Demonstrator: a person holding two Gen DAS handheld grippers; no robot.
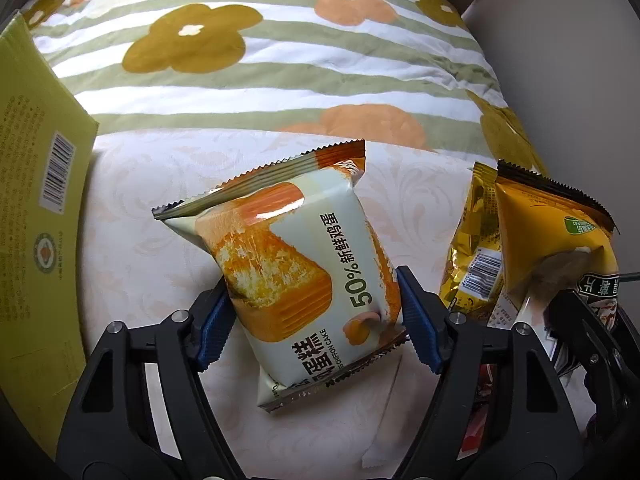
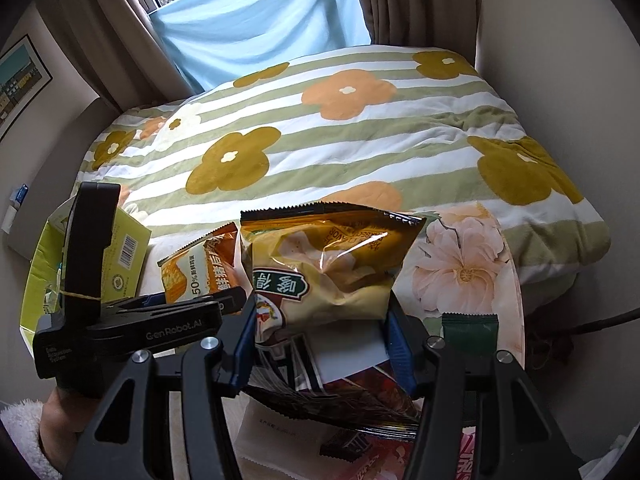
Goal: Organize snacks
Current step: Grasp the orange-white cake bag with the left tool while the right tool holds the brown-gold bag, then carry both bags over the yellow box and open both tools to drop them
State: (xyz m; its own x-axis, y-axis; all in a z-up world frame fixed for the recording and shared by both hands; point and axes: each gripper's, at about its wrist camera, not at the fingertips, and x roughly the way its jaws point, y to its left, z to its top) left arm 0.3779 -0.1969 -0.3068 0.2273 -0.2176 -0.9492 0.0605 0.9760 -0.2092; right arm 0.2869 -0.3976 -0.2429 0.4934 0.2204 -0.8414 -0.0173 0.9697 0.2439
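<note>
Lying on a cream patterned sheet [image 1: 160,184] beside the flowered quilt [image 1: 280,60], a cake packet [image 1: 296,264] seemingly sits pinched in the left gripper [image 1: 316,316].

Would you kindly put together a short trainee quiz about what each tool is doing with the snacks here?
1. True or false: the left tool has its blue pads against the chiffon cake packet.
2. Which item sits between the right tool's pads? A) the yellow snack bag B) the green box C) the dark green sachet
3. Fill in: the bedding behind the snacks is striped with a ____ print.

Key: 1 true; 2 A; 3 flower.
</note>
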